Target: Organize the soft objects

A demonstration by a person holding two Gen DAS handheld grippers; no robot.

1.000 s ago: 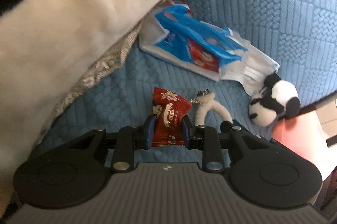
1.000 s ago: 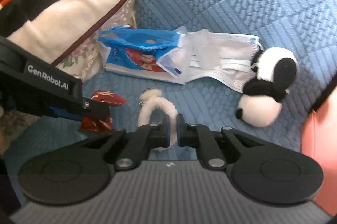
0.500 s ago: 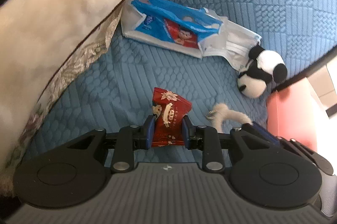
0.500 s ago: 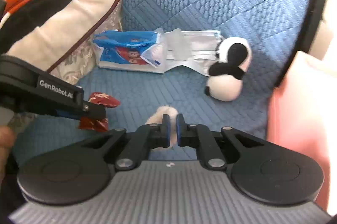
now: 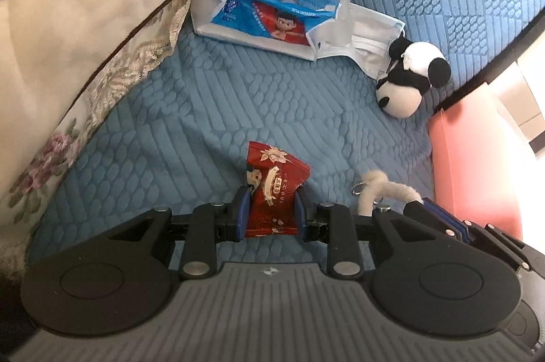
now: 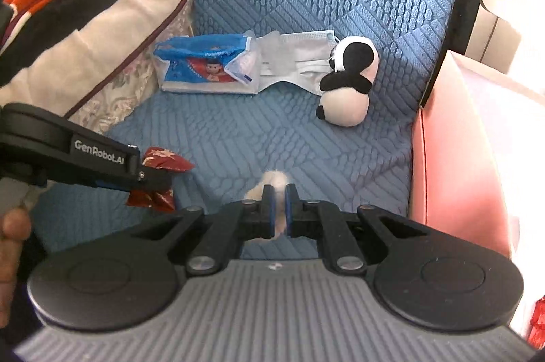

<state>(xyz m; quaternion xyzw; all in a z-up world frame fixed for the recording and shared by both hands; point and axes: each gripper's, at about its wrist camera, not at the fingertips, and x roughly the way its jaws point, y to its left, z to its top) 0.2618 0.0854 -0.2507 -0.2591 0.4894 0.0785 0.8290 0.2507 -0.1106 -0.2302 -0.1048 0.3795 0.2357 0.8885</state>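
Note:
My left gripper [image 5: 270, 212] is shut on a red snack packet [image 5: 274, 191], held above the blue sofa seat [image 5: 221, 110]. The same packet [image 6: 160, 162] shows in the right wrist view, pinched by the left gripper [image 6: 153, 178]. My right gripper [image 6: 276, 205] is shut on a fuzzy cream keychain loop [image 6: 274, 181], whose metal ring and fuzzy end [image 5: 381, 186] show in the left wrist view beside the right gripper [image 5: 420, 205]. A panda plush [image 6: 347, 79] [image 5: 410, 79], a face mask [image 6: 299, 59] [image 5: 368, 35] and a blue tissue pack [image 6: 207, 65] [image 5: 265, 18] lie at the back of the seat.
A striped blanket [image 6: 78, 11] over a floral cushion [image 5: 112, 82] crowds the left side. A pink box [image 6: 456, 157] [image 5: 473, 164] stands at the right off the seat edge. A person's hand [image 6: 13, 236] shows at the lower left.
Both grippers have drawn back and to the right with their loads. The keychain has left the seat, and the panda, mask and tissue pack now look farther off. The pink box fills more of the right.

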